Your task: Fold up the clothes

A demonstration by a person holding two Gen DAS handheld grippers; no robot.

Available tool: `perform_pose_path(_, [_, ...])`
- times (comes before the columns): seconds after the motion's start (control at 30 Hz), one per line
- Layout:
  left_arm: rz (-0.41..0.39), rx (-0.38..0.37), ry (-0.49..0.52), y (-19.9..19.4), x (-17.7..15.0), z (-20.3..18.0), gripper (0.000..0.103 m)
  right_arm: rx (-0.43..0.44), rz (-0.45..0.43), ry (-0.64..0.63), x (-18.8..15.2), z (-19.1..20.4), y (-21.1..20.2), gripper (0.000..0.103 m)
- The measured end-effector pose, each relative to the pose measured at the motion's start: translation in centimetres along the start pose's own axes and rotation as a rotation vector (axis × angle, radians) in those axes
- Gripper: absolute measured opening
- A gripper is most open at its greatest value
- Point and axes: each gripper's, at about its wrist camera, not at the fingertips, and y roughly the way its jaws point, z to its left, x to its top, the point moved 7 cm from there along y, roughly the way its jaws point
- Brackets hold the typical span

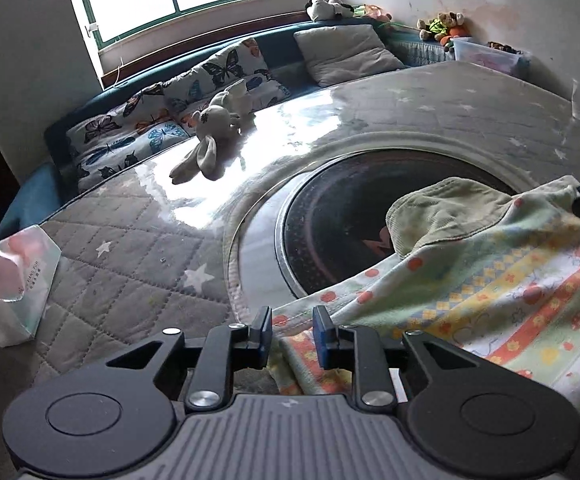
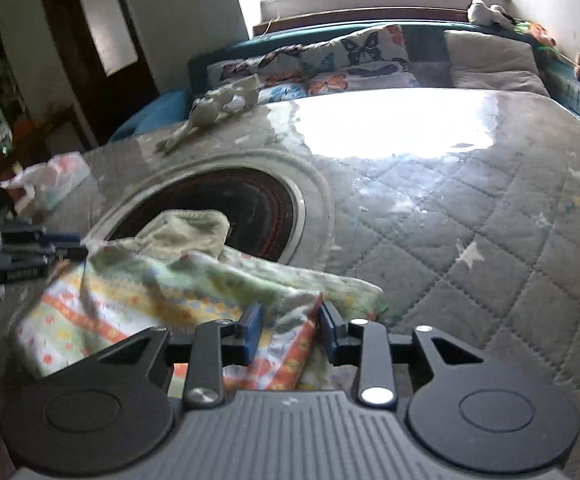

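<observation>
Fingers of left gripper (image 1: 291, 334) and right gripper (image 2: 291, 336) stand parted, each straddling a cloth (image 1: 489, 280) edge, neither pinching. Cloth lies rumpled, partly doubled, lower centre on bench (image 2: 469, 240). Fold judged incomplete; stage unclear.

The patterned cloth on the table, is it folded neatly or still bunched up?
Bunched, not neatly folded. The patterned cloth lies in uneven, overlapping layers with a pale green piece on it, and one edge passes between the right claw fingers.

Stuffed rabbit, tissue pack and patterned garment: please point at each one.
Stuffed rabbit (image 1: 210, 136): left wrist view, on its body.
Tissue pack (image 1: 18, 280): left wrist view, on its wrapper.
Patterned garment (image 2: 138, 300): right wrist view, on its striped cloth.
</observation>
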Motion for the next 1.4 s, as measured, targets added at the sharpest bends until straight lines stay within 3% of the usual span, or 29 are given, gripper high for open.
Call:
perform_pose_path(0.1, [0.001,0.005,0.003,0.1,0.0,-0.1,0.025,-0.008,-0.018,0.005,0.1,0.2,0.3,0.027])
perform_pose_path(0.13, [0.001,0.007,0.004,0.1,0.0,-0.1,0.025,-0.012,-0.021,0.002,0.2,0.4,0.4,0.013])
perform_pose_path(0.17, [0.0,0.01,0.007,0.2,0.0,-0.1,0.025,-0.02,-0.026,-0.005,0.3,0.5,0.3,0.006])
perform_pose_path(0.3, [-0.002,0.021,0.015,0.4,0.0,-0.1,0.025,-0.081,-0.076,-0.036,1.2,0.7,-0.6,0.005])
perform_pose_path(0.43, [-0.003,0.031,0.004,0.6,0.0,0.1,0.03,-0.092,-0.041,-0.03,0.7,0.2,0.8,0.008])
perform_pose_path(0.67, [-0.053,0.05,-0.05,-1.4,1.1,1.3,0.032,-0.1,-0.103,-0.101,2.0,1.8,-1.1,0.014])
perform_pose_path(0.77, [-0.089,0.017,-0.035,-2.7,2.0,0.1,0.032,-0.058,-0.113,-0.155,2.5,4.1,-1.2,0.015])
perform_pose_path(0.9, [-0.084,-0.104,-0.022,-2.5,2.6,-2.8,0.031,0.045,-0.078,-0.191,2.7,7.3,0.1,0.015])
perform_pose_path(1.03, [-0.056,-0.223,-0.004,-1.6,3.0,-5.8,0.03,0.062,-0.027,-0.215,2.3,8.7,2.4,0.015])
perform_pose_path(1.2, [-0.015,-0.228,-0.031,0.7,3.1,-6.3,0.03,0.042,0.001,-0.198,2.6,8.5,4.7,0.014])
perform_pose_path(1.4, [-0.006,-0.224,-0.077,1.3,3.2,-5.8,0.032,0.057,-0.023,-0.17,3.3,8.1,4.6,0.015])
